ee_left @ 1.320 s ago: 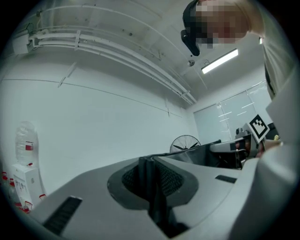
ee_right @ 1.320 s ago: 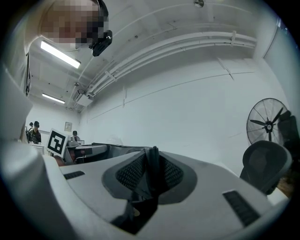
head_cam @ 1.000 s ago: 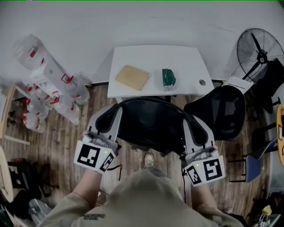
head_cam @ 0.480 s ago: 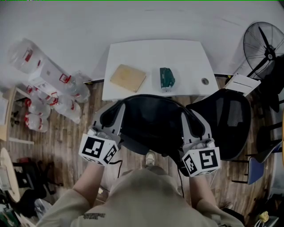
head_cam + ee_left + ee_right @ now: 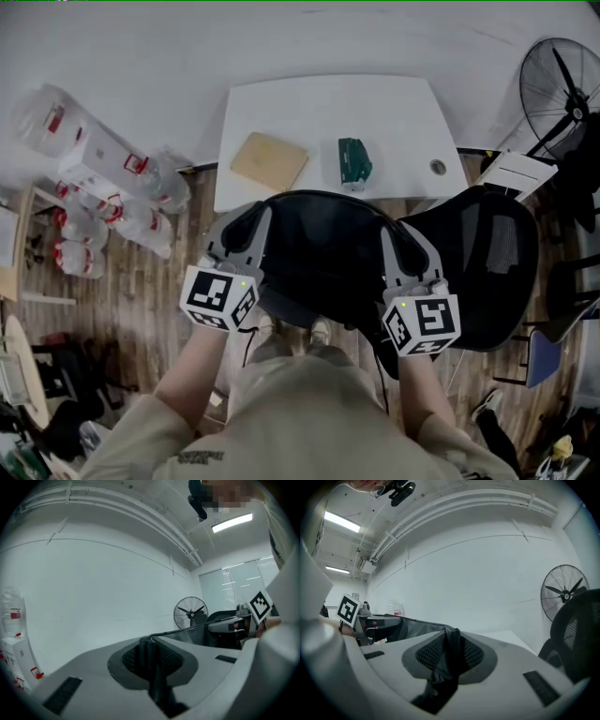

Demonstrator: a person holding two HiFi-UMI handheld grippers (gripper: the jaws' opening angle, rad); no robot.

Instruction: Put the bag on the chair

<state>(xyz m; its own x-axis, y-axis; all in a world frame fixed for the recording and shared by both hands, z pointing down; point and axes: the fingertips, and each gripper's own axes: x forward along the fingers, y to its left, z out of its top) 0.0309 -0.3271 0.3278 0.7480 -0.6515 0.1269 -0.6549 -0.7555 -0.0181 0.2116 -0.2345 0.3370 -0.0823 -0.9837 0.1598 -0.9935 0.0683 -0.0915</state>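
A black bag (image 5: 323, 258) hangs stretched between my two grippers, in front of the person's body. My left gripper (image 5: 249, 223) is shut on the bag's left edge, and the dark fabric (image 5: 149, 656) sits pinched between its jaws. My right gripper (image 5: 396, 246) is shut on the right edge, where black fabric (image 5: 449, 660) is bunched between the pads. The black mesh office chair (image 5: 492, 253) stands just right of the bag, and its backrest (image 5: 579, 630) shows at the right of the right gripper view. The bag's right end overlaps the chair in the head view.
A white table (image 5: 394, 112) beyond the bag carries a wooden board (image 5: 269, 161) and a green object (image 5: 353, 162). A standing fan (image 5: 567, 89) is at the far right. Plastic bottles and boxes (image 5: 103, 183) pile up on the wooden floor at the left.
Both grippers and the bag have moved a little forward and to the right, closer to the chair. Both grips are unchanged.
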